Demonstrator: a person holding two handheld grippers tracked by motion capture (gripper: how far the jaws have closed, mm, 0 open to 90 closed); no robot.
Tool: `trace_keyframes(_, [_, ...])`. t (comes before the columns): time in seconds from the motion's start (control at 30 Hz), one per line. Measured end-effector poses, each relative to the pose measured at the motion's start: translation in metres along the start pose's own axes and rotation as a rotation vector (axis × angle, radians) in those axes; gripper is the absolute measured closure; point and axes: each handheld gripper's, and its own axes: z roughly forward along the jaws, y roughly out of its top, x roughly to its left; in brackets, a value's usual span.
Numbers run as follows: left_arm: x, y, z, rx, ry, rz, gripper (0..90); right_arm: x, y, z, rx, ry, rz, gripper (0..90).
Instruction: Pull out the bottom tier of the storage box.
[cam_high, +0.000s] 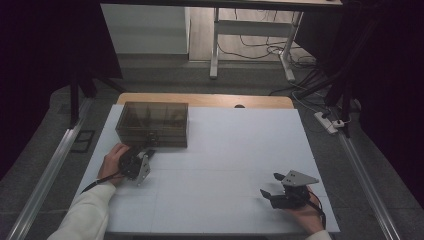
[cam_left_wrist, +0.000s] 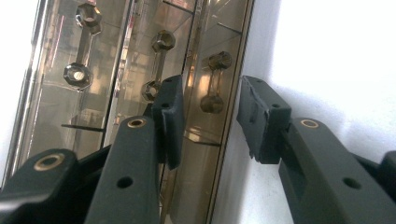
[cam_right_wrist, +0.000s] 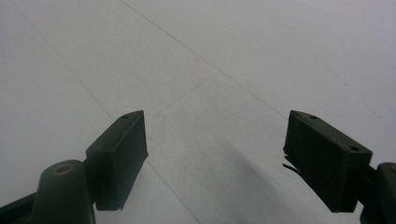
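A smoky see-through drawer box (cam_high: 152, 122) stands at the back left of the white table mat (cam_high: 225, 150). My left gripper (cam_high: 149, 152) points at its front, held sideways in a hand. In the left gripper view the box front (cam_left_wrist: 116, 93) is close, with three knobbed drawer handles. The rightmost handle (cam_left_wrist: 213, 81) lies in the gap between the jaws of my left gripper (cam_left_wrist: 210, 119); the pads stand apart from it. My right gripper (cam_high: 270, 185) rests near the front right of the mat. Its jaws (cam_right_wrist: 215, 154) are wide open over bare mat.
Two other drawer handles (cam_left_wrist: 158, 65) (cam_left_wrist: 83, 44) sit to the left of the one between the jaws. A wooden table edge (cam_high: 205, 99) shows behind the mat. A desk frame (cam_high: 250, 45), cables and a power strip (cam_high: 327, 122) lie on the floor beyond.
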Motion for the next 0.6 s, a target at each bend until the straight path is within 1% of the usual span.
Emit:
trace_keyframes(0.47, [-0.0011,0.0012,0.0015,0.007,-0.001,0.017,63.6,0.0001,-0.0001,0.0003,0.002,0.001,0.0,21.0])
trace_keyframes(0.5, [-0.0012,0.0012,0.0015,0.009,-0.001,0.018,63.8,-0.0001,-0.0001,0.0004,-0.001,0.009,0.0,21.0])
trace_keyframes(0.6, [-0.0015,0.0013,0.0016,0.013,0.0,0.018,64.3,-0.0001,-0.0002,0.0004,-0.001,0.011,0.0,21.0])
